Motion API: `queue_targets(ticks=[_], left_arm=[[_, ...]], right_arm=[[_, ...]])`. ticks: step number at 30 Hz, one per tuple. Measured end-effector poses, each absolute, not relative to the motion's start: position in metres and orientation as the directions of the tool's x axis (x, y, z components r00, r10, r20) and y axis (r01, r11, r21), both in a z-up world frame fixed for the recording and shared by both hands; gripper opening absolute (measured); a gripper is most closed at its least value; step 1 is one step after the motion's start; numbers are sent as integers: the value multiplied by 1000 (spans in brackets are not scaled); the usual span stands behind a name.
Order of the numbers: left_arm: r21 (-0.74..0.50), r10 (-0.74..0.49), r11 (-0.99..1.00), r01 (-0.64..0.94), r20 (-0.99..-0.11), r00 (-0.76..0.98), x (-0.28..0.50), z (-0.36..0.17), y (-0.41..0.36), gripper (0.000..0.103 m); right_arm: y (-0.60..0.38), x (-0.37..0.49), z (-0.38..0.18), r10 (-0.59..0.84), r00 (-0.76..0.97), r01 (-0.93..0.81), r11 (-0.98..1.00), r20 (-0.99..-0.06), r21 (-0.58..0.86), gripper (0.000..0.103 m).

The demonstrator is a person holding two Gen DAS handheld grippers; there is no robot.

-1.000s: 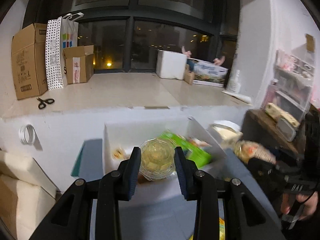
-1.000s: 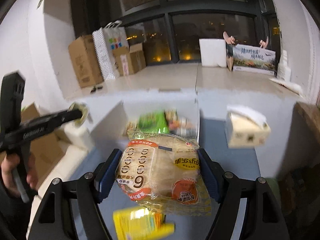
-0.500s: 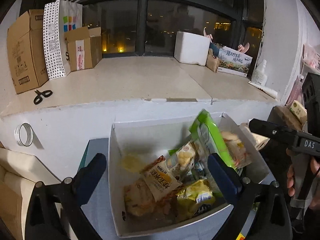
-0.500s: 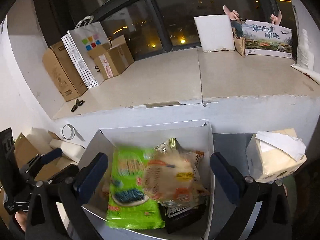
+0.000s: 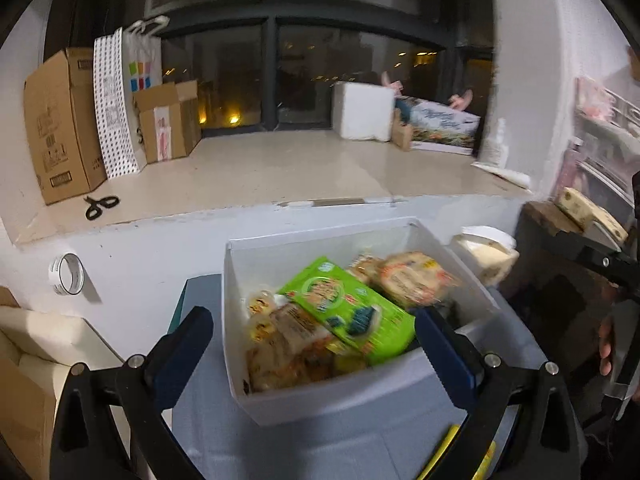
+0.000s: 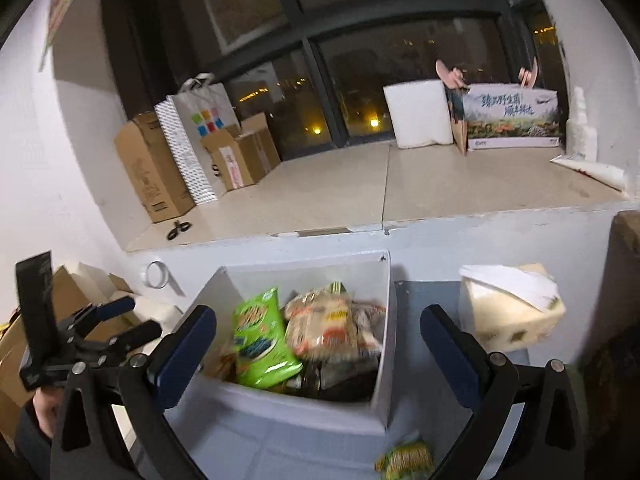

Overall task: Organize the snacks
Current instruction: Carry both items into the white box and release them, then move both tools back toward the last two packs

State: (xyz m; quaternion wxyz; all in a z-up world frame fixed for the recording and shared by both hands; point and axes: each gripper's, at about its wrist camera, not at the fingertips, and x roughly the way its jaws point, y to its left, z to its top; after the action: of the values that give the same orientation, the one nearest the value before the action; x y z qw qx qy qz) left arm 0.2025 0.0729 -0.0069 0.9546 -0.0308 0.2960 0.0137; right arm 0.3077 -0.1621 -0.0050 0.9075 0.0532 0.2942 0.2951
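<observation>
A white box [image 5: 320, 400] [image 6: 280, 408] stands on the grey table and holds several snack packs. Among them are a green pack [image 5: 352, 312] [image 6: 260, 340] and a pale bread pack [image 5: 412, 280] [image 6: 324, 320]. My left gripper [image 5: 312, 348] is open and empty, just in front of the box. My right gripper [image 6: 316, 344] is open and empty, over the box's near edge. A yellow pack [image 5: 460, 456] lies on the table near the left gripper. A small green-yellow pack [image 6: 406, 458] lies in front of the box.
A tissue pack [image 6: 508, 308] [image 5: 484, 256] stands right of the box. A tape roll [image 5: 66, 280] [image 6: 156, 276] hangs on the low wall. Cardboard boxes [image 5: 56, 124], a paper bag [image 6: 196, 136] and scissors [image 5: 100, 205] sit on the ledge behind.
Both grippers opened and dropped their loads into the box: the left let go of a clear tub, the right a bread pack. Both then drew back toward me.
</observation>
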Motion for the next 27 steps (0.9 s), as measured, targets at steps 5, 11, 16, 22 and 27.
queue_targets(ticks=[5,11,16,22,27], left_arm=[[-81,-80,996,43,-535,841,146,0,44,103],[-83,-150,989,124,-529,835,92,-12,11,103],[-109,-197,980,164,-581,790,73,-33,-2,103],[-87,-193,980,178,-632,751,72,-57,-13,103],[-86,-216,973,212,-649,729,67,-69,-22,103]], right_arm=[[-194,238,-4,589,669,-535,805,-453,256,103],[-218,175,-33,568,671,-528,818,-476,230,103],[-222,152,-69,538,645,-515,831,-543,212,103],[-217,172,-109,499,593,-506,841,-632,189,103],[-203,229,-137,445,551,-488,858,-706,160,103]])
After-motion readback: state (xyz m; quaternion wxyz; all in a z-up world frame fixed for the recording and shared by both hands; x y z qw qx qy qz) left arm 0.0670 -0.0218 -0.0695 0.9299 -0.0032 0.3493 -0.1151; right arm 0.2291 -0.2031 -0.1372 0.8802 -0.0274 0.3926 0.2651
